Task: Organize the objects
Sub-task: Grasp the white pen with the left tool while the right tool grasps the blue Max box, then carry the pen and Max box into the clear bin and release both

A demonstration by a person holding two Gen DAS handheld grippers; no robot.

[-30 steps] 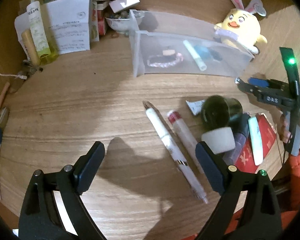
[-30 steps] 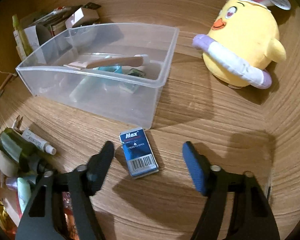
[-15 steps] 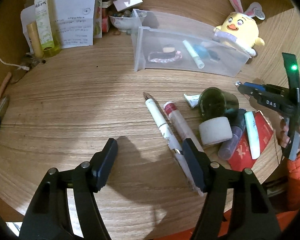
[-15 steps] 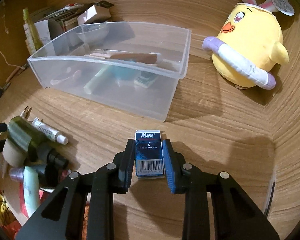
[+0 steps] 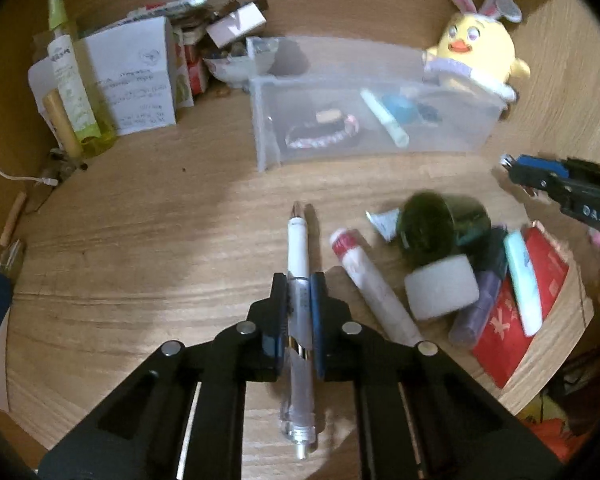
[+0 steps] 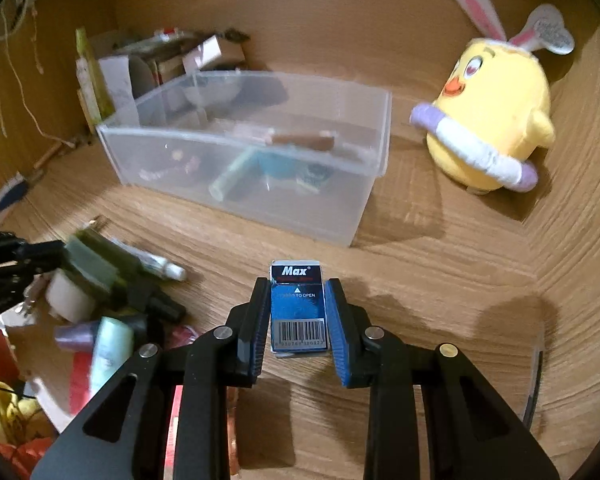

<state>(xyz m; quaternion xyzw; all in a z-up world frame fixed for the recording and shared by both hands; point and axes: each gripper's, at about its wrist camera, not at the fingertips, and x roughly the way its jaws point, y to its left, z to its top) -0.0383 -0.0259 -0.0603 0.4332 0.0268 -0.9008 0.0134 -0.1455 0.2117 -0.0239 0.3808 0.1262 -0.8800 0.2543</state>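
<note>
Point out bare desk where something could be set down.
Bare wood lies between the clear bin, the white box and the pen, and between the bin and the plush chick. Crowded: the pile around the green bottle.

Pen (image 5: 299, 304) midsection hidden between left jaws. Clutter pile (image 6: 100, 312) lower left blurred, items indistinct. Bin (image 6: 340, 216) contents hazy through frosted wall. Red packet (image 5: 516, 320) partly covered by tubes.

My left gripper (image 5: 299, 298) clamped on white pen (image 5: 299, 276), tip toward clear bin (image 5: 268, 152); right gripper (image 5: 518, 170) holding blue box (image 5: 538, 163)
</note>
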